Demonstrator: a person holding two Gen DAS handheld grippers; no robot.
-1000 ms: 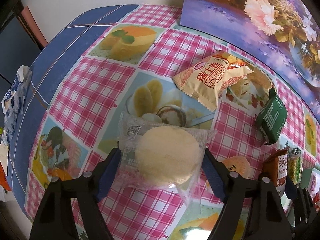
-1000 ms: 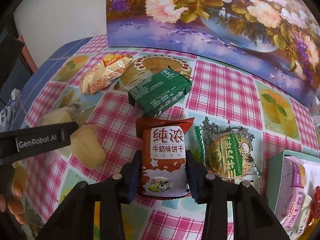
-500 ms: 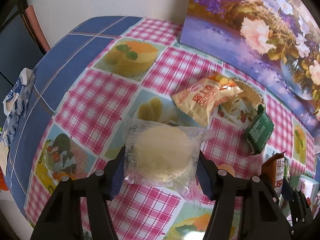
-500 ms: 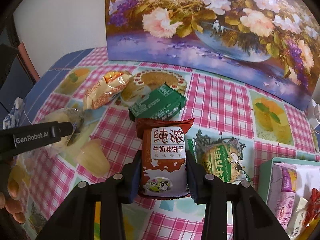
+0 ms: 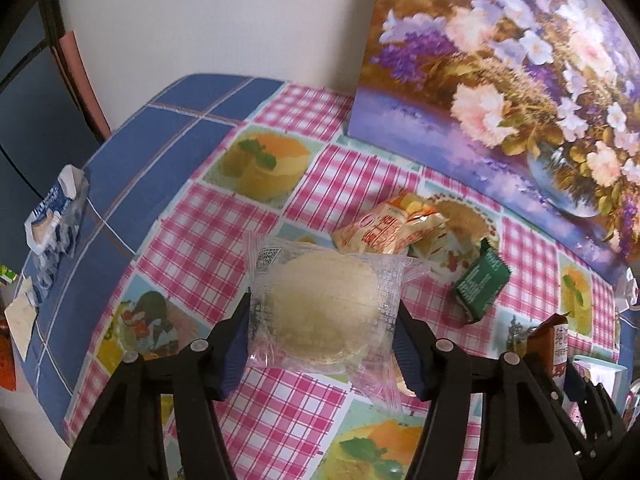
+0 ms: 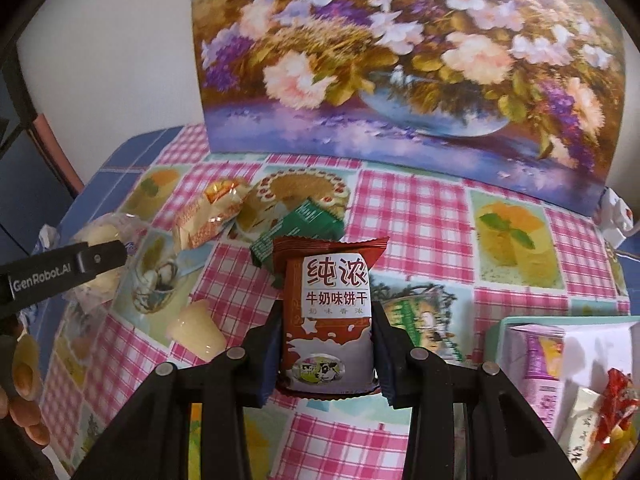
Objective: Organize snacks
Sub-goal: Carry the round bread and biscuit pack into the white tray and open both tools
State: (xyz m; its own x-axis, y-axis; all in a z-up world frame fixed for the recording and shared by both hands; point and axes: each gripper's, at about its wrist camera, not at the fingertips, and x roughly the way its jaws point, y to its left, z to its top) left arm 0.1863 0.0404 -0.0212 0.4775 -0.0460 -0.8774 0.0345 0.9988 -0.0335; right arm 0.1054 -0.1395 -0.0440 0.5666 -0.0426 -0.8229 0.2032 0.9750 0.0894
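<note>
My left gripper (image 5: 322, 326) is shut on a round pale cake in a clear wrapper (image 5: 320, 308) and holds it above the checked tablecloth (image 5: 208, 232). My right gripper (image 6: 326, 344) is shut on a red-brown milk biscuit packet (image 6: 328, 312), lifted off the table. On the cloth lie an orange swiss-roll packet (image 5: 390, 230), a green packet (image 5: 480, 286), a jelly cup (image 6: 196, 334) and a green-and-yellow cookie packet (image 6: 420, 320). A teal box (image 6: 568, 320) at the lower right holds several snacks.
A flower painting (image 6: 400, 60) stands upright along the table's back edge. A blue-and-white wrapper (image 5: 54, 216) lies on the blue border of the cloth at the left. The left gripper's arm (image 6: 60, 272) shows at the left of the right wrist view.
Both grippers have risen from the table with their snacks held. The cake and the biscuit packet now sit higher above the cloth, and more of the painting shows.
</note>
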